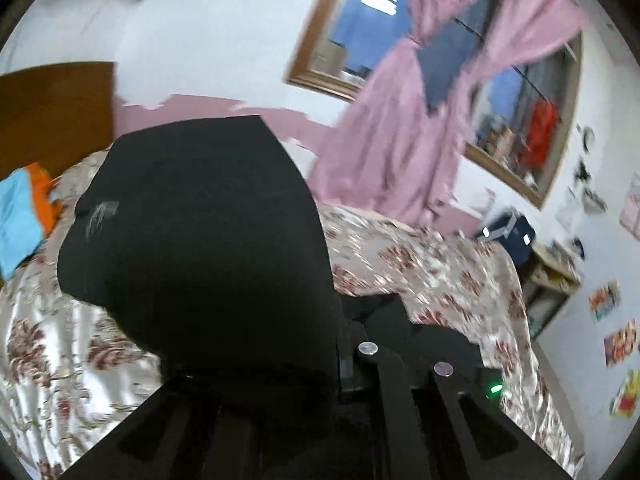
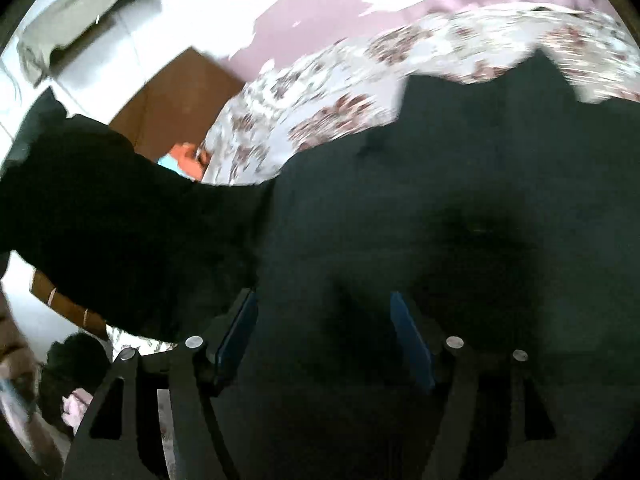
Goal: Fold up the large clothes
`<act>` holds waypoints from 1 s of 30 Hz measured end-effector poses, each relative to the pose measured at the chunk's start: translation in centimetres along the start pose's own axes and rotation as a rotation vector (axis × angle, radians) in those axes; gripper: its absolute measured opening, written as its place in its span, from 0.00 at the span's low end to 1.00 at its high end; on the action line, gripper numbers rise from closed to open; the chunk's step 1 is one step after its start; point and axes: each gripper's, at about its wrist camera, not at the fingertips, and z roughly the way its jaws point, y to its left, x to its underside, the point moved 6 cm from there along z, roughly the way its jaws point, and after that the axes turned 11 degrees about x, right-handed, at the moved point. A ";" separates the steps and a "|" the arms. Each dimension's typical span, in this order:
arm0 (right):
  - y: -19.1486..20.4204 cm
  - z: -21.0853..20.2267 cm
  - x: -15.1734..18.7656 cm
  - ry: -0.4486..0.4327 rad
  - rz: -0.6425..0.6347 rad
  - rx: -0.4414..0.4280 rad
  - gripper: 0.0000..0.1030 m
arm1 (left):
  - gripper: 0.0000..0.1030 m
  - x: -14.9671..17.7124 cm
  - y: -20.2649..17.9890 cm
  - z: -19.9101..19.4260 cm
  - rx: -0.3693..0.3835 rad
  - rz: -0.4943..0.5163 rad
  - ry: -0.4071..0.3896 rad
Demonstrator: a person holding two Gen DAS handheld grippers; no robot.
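Left gripper [image 1: 340, 364] gripped lifted black garment [image 1: 208, 248] over bed [image 1: 440, 276] — right gripper [image 2: 324, 340] jaws wide apart, nothing visibly held.

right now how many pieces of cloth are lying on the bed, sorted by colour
black: 1, the black garment draped over the left gripper
blue: 1, blue cloth
orange: 1, orange cloth beside the blue one
total: 3, on the floral bedspread
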 end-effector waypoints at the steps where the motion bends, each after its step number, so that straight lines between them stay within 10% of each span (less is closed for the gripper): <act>1: -1.8 -1.8 0.3 -0.017 0.020 0.004 0.62 | 0.08 0.5 -1.1 1.1 0.003 0.021 0.019; 12: -15.1 -9.4 2.0 -0.096 0.162 0.090 0.62 | 0.08 10.9 -9.0 11.4 -0.058 0.322 0.284; 18: -18.3 -10.1 1.0 -0.102 0.210 0.092 0.62 | 0.08 19.3 -11.7 15.2 -0.288 0.919 0.414; 24: -19.5 -7.4 1.2 -0.032 0.278 0.031 0.62 | 0.08 26.2 -13.5 15.7 -0.253 1.290 0.503; 30: -19.3 -7.3 1.8 -0.005 0.271 0.029 0.62 | 0.11 27.7 -15.1 15.2 -0.200 1.235 0.494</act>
